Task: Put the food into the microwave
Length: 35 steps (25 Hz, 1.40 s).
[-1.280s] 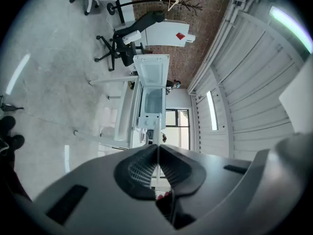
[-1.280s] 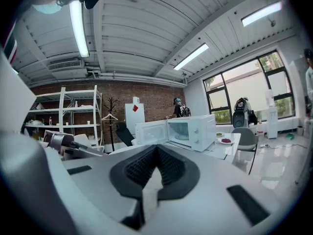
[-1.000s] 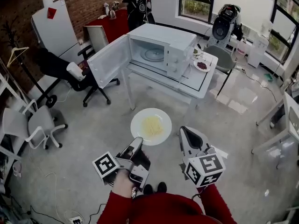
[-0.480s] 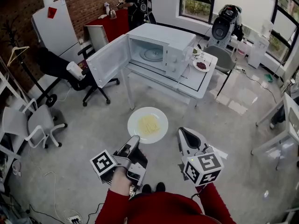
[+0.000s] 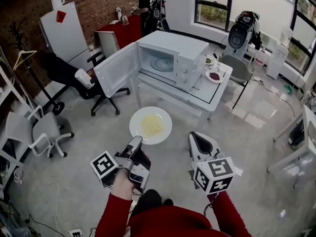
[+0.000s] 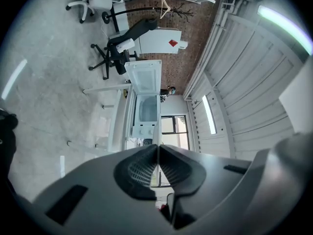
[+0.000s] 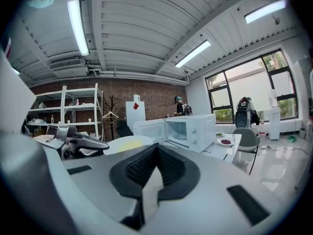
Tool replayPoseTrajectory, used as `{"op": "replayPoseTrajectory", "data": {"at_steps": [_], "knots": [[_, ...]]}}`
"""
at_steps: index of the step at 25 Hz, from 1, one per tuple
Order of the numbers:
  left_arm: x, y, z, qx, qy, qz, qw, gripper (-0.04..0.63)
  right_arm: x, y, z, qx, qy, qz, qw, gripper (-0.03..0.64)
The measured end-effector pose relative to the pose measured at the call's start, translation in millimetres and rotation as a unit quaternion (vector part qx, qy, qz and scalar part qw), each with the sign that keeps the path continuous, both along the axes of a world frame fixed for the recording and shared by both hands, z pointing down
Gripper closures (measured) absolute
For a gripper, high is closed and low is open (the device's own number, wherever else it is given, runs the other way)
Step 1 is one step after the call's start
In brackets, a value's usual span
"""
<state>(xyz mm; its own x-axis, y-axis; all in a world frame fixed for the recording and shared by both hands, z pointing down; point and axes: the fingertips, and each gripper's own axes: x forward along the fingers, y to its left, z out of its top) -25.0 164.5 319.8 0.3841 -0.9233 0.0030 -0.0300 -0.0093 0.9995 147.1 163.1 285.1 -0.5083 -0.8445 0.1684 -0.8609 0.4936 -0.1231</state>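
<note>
A white plate (image 5: 136,126) with yellow food (image 5: 151,126) hangs over the floor, in front of the table. My left gripper (image 5: 135,142) is shut on the plate's near rim, which shows as a thin white edge (image 6: 157,153) between the pads. The white microwave (image 5: 173,58) stands on the table (image 5: 212,90) with its door (image 5: 116,69) swung open to the left and its glass turntable visible inside. My right gripper (image 5: 196,138) is to the right of the plate, jaws together with nothing in them. The right gripper view shows the plate (image 7: 128,142) and the microwave (image 7: 183,129) ahead.
A small plate of red food (image 5: 214,76) lies on the table right of the microwave. A black office chair (image 5: 74,75) is close to the open door and a white chair (image 5: 42,132) stands at the left. A person (image 5: 148,4) stands at the back by a red table.
Both grippers and the plate have moved a little forward, toward the microwave. The left gripper's grip on the plate is unchanged.
</note>
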Motion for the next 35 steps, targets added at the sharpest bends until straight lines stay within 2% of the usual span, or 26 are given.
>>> {"op": "replayPoseTrajectory", "data": {"at_steps": [8, 14, 26, 35], "knots": [[-10, -40, -11, 0.011, -0.003, -0.007, 0.9999, 0.571, -10, -36, -5, 0.004, -0.010, -0.003, 1.000, 0.603], [-27, -95, -7, 0.013, 0.003, 0.005, 0.9999, 0.571, -35, -86, 3, -0.007, -0.005, 0.001, 1.000, 0.603], [-71, -258, 3, 0.000, 0.008, 0.058, 0.9983, 0.571, -94, -238, 13, -0.039, 0.004, 0.038, 0.998, 0.603], [-76, -331, 14, -0.011, 0.015, 0.097, 0.9951, 0.571, -117, -304, 29, -0.062, 0.012, 0.065, 0.996, 0.603]]}}
